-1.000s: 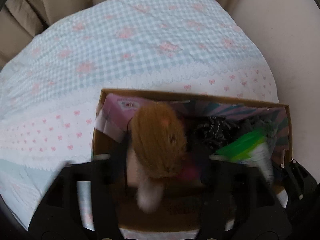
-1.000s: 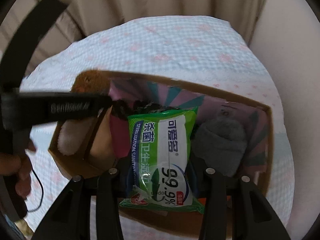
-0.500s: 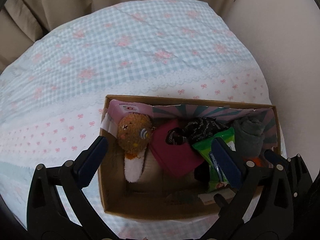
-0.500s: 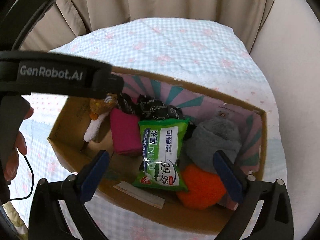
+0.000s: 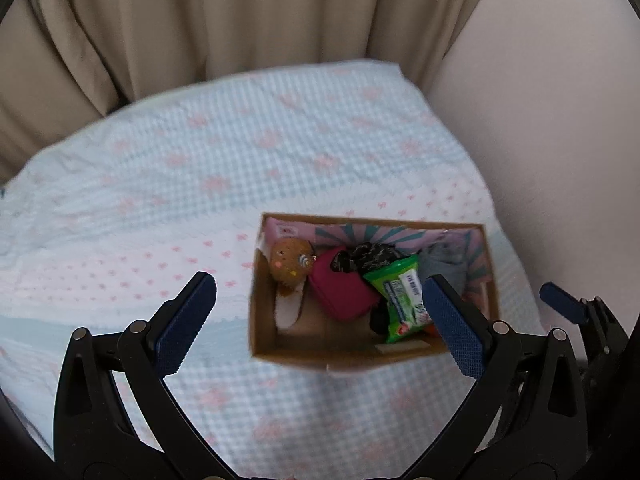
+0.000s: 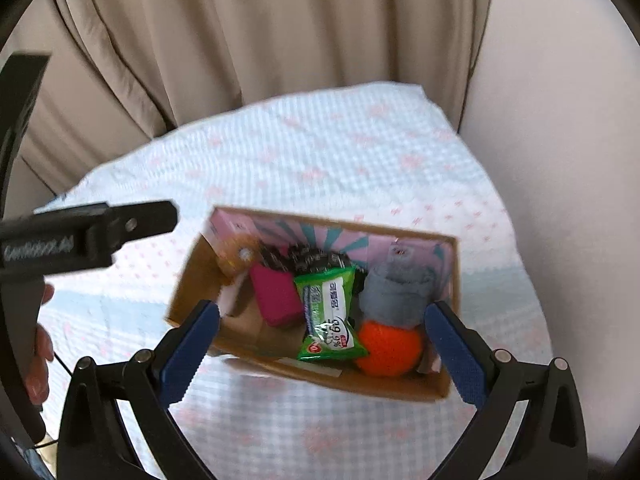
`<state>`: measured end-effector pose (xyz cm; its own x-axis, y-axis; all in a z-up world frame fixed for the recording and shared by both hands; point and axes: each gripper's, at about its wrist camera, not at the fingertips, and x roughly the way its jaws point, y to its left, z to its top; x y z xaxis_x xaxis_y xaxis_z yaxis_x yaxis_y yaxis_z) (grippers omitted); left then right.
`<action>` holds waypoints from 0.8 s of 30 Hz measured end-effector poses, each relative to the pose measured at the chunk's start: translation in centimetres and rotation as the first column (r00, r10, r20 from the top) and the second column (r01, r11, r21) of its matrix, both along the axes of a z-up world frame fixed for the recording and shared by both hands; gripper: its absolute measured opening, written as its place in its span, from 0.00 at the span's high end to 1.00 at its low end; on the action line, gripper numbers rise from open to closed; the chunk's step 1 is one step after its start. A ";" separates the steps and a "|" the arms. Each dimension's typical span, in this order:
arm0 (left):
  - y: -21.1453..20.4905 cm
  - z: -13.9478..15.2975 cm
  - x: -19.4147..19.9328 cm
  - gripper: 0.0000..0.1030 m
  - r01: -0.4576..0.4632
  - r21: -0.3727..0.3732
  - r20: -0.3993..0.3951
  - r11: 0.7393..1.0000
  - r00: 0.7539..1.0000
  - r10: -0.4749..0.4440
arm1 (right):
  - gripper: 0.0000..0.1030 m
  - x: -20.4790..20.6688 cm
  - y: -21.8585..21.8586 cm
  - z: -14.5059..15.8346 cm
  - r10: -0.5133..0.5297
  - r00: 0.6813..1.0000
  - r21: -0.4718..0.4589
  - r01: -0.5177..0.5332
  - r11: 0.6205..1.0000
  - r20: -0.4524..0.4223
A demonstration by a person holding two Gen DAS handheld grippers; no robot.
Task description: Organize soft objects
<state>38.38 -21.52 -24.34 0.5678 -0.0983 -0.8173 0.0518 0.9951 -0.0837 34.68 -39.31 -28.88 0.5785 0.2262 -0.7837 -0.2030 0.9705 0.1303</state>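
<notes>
Left wrist view: left gripper (image 5: pixel 318 312), fingers (image 5: pixel 184 324) spread wide, nothing between them, above a bed (image 5: pixel 200 168) with a blue-checked, pink-flowered cover. Cardboard box (image 5: pixel 264 344) stands near the bed's right edge, toward its near end, holding a brown plush toy (image 5: pixel 290 266) at its left end, then a magenta pouch (image 5: pixel 342 294), a black crumpled item (image 5: pixel 366 258), a green wipes pack (image 5: pixel 400 294) and a grey cloth bundle (image 5: pixel 444 266) at the right end. Beige curtain (image 5: pixel 240 20) beyond the bed's far edge. Right wrist view: right gripper (image 6: pixel 322 344), fingers (image 6: pixel 190 350) having just been opening, now released and empty, above the same box (image 6: pixel 400 386). Contents as before, plus an orange ball (image 6: pixel 390 348) in the near right corner, touching the wipes pack (image 6: pixel 330 314) and the grey cloth bundle (image 6: pixel 396 292). A person's hand (image 6: pixel 40 344) grips the left gripper's (image 6: pixel 86 240) handle at the view's left.
</notes>
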 end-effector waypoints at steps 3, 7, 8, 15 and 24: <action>0.9 3.7 -3.1 0.00 0.004 -0.018 0.057 1.000 0.998 -0.003 | 0.00 -2.2 0.0 3.5 -0.034 0.999 0.018 0.034 0.999 0.033; 2.3 8.7 -7.3 0.00 0.011 -0.032 0.132 0.999 0.991 -0.007 | 0.00 -5.4 0.1 8.4 -0.093 0.991 0.032 0.091 0.995 0.093; 2.8 10.1 -8.5 0.00 0.012 -0.031 0.158 0.999 0.987 -0.006 | 0.00 -6.2 0.2 9.6 -0.105 0.989 0.039 0.102 0.994 0.108; 6.0 17.4 -17.0 0.00 0.018 -0.032 0.354 0.999 0.935 -0.006 | 0.00 -12.4 1.1 18.1 -0.175 0.951 0.062 0.165 0.984 0.255; 8.6 20.8 -23.5 0.00 0.024 -0.013 0.479 1.000 0.877 -0.015 | 0.00 -19.1 3.2 23.9 -0.230 0.882 0.060 0.226 0.972 0.411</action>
<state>14.87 -12.88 -3.57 0.8873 -0.1253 -0.4438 0.1095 0.9921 -0.0611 15.58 -36.14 -4.96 0.8853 0.0554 -0.4617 -0.0137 0.9956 0.0932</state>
